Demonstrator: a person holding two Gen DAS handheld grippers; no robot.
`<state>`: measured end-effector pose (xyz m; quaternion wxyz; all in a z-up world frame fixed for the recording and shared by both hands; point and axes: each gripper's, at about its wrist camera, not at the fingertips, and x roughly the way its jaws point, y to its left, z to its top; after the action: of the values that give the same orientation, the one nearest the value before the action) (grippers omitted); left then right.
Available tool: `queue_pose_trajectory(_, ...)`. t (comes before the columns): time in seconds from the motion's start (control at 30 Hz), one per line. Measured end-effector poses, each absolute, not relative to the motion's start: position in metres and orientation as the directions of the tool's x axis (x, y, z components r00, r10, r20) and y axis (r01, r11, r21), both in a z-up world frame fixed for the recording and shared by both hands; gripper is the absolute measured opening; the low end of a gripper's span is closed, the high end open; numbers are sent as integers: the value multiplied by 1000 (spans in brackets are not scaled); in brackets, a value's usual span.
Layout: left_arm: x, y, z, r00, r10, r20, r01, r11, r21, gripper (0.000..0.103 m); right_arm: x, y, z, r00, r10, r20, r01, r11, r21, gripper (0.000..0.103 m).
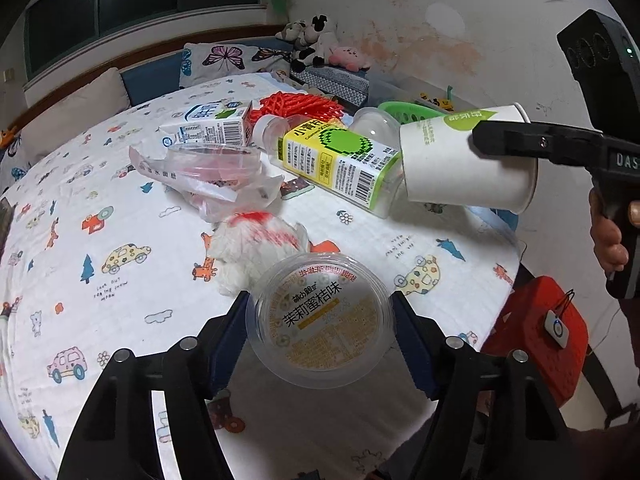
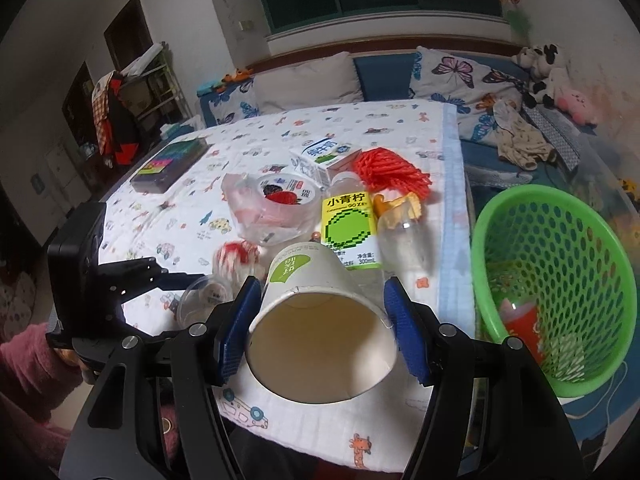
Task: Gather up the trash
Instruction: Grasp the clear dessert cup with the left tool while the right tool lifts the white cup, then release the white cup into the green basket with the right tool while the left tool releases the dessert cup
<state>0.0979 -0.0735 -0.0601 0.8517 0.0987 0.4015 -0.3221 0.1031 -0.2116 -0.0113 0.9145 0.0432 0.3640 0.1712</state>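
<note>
Right wrist view: right gripper [image 2: 320, 332] pinches a paper cup [image 2: 316, 320], green basket [image 2: 560, 280] at three o'clock; left gripper [image 1: 320, 320] clasps a jelly cup [image 1: 320, 320].

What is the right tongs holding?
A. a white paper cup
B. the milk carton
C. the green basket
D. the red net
A: the right tongs has its blue pads pressed on both sides of the white paper cup, open end facing the camera.
</note>
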Motion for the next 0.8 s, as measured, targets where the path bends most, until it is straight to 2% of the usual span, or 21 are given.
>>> queue_pose_trajectory(0.2,90,-71,-44,460,-506,-730,648,753,-113,67,97,-231,3,715,316,-624,-243,949,202,64)
queue_pose_trajectory(0.43,89,-83,-19,452,-554,-699,676,724,-137,67,94,-281,16,774,190,-605,-108,980,169,64)
queue_pose_trajectory(0.8,120,-142,23,454,-605,-655,724,679,-125,67,117,-363,-31,720,-9,-694,141,981,133,64)
